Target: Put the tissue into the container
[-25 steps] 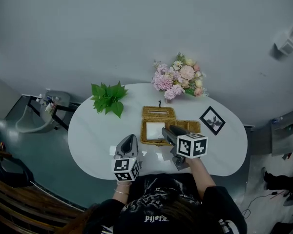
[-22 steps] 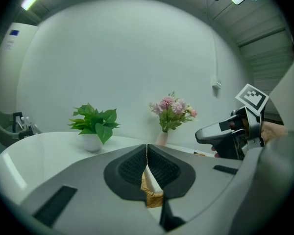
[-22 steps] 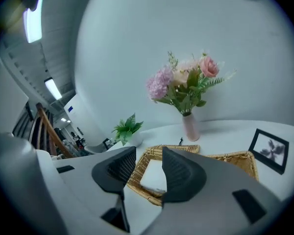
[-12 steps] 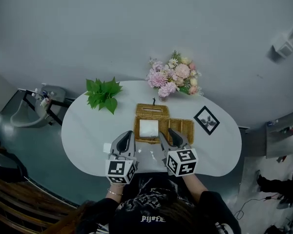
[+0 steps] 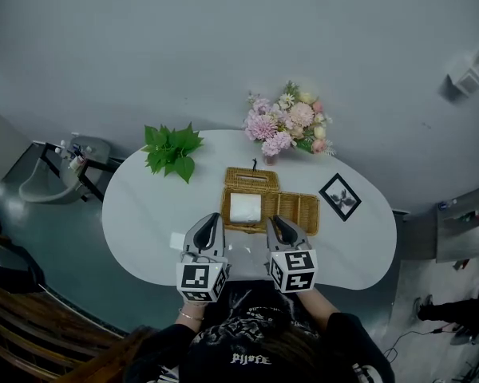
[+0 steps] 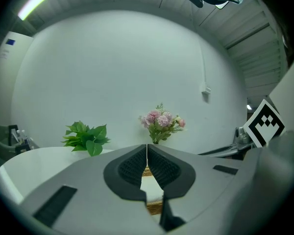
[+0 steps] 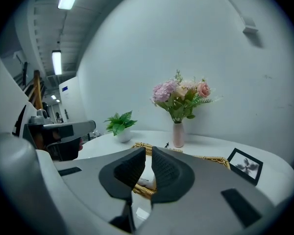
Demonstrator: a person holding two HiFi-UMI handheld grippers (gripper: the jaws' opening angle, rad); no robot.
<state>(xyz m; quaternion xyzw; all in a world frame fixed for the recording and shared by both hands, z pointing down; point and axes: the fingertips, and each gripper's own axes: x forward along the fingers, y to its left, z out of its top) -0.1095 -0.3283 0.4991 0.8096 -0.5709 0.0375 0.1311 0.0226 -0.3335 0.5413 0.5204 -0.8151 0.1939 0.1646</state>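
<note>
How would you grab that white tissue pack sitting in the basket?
Probably from straight above, pinching its two opposite edges. The tissue pack lies flat in the left compartment of the wicker basket; the walls block the sides, so only its top is open.

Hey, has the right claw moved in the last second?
Yes. The right claw has pulled back from over the wicker basket to its near edge, toward the person, jaws closing with nothing between them.

The tissue (image 5: 245, 207) is sitting in the container's (image 5: 297, 211) left compartment (the person's left). On the table (image 5: 144, 214), flowers (image 5: 287, 126) are standing behind it, with a plant (image 5: 169, 152) lying to the left and a frame (image 5: 339, 196) to the right.
</note>
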